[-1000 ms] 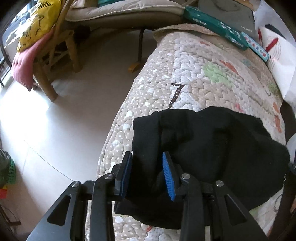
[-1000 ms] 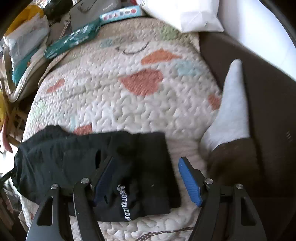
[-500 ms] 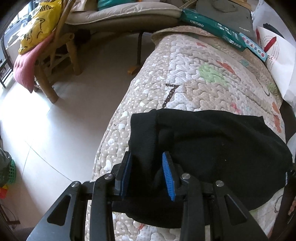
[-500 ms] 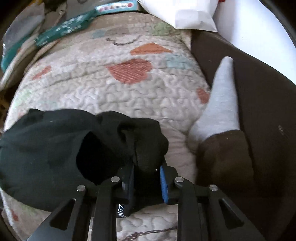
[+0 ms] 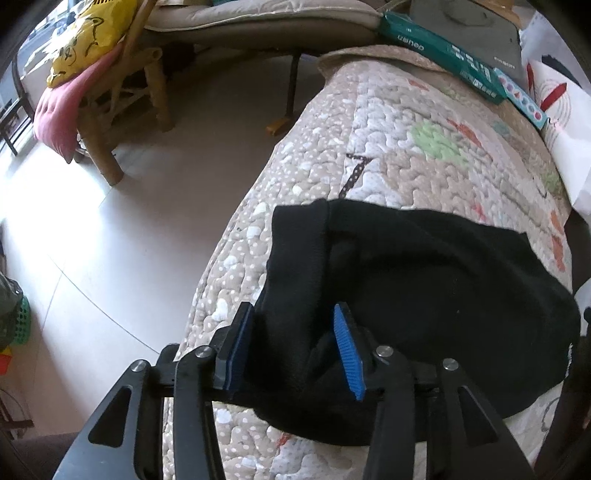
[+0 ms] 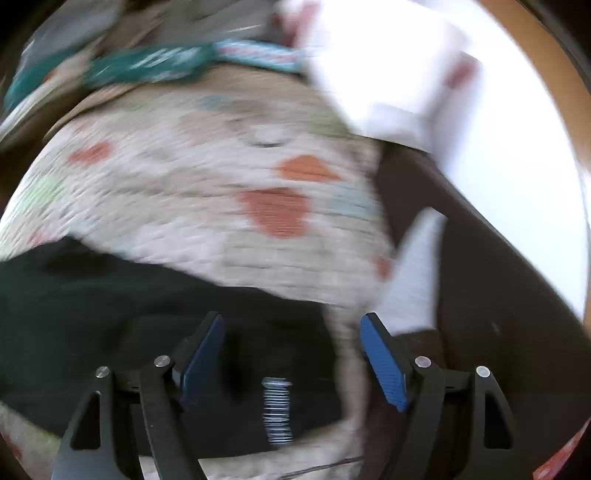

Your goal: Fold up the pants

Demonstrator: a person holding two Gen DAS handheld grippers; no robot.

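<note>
The black pants lie folded in a flat bundle across the quilted cover. My left gripper is shut on the pants' thick left edge, cloth bunched between the blue pads. In the blurred right wrist view the pants lie flat on the cover. My right gripper is open above their right end, nothing between its fingers.
A green box and a grey bag lie at the cover's far end. A wooden chair with yellow and pink cloth stands left on the floor. A grey sock rests against the dark couch side.
My right gripper has let go of the pants' right end and opened, pulling back with fast motion blur. The pants have dropped flat. My left gripper keeps its hold.
</note>
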